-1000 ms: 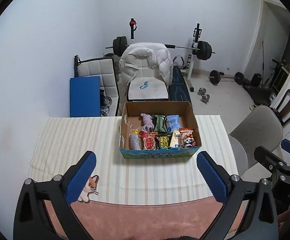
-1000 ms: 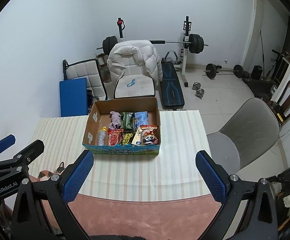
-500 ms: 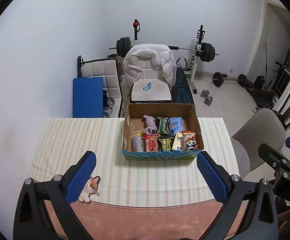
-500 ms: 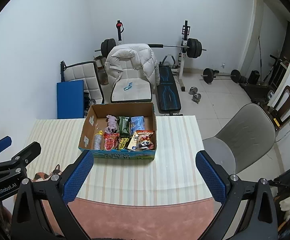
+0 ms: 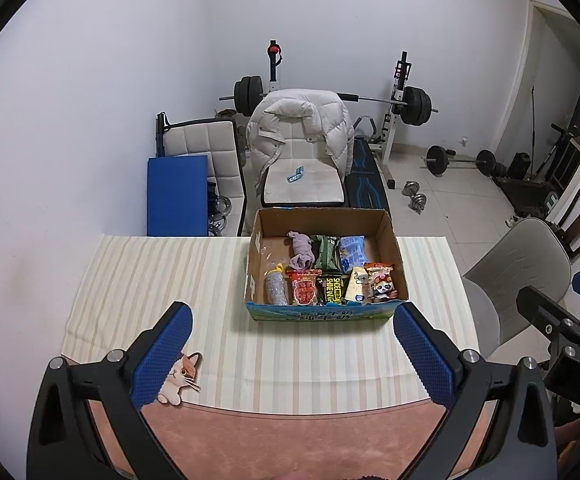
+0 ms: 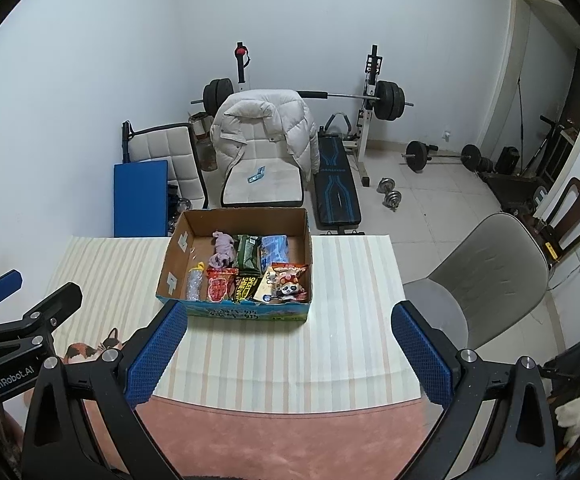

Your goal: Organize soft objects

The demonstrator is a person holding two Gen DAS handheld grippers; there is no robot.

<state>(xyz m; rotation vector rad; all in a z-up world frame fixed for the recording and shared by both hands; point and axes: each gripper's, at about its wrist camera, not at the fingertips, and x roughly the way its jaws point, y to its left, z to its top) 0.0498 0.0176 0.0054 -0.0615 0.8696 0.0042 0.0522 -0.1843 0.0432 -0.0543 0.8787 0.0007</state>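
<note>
An open cardboard box [image 5: 394, 240] stands on a striped tablecloth [image 5: 150, 280]; it also shows in the right wrist view [image 6: 308, 236]. It holds a purple soft toy [image 5: 301, 250], several snack packets [image 5: 332, 286] and a small bottle [image 5: 276, 288]. A cat-shaped soft toy [image 5: 180, 372] lies at the cloth's near left edge, beside the left finger, and partly shows in the right wrist view [image 6: 90, 350]. My left gripper [image 5: 292, 356] is open and empty, held above the near edge. My right gripper [image 6: 288, 354] is open and empty, to the right of it.
A grey chair [image 6: 486, 276] stands right of the table. Behind the table are a white chair with a puffer jacket [image 5: 298, 132], a blue mat [image 5: 176, 194], a weight bench and barbells [image 6: 386, 100]. A pink surface [image 5: 290, 440] lies below the cloth's near edge.
Both grippers have pulled back and risen slightly, so the box and table look a little farther off. Both grippers stay open and empty.
</note>
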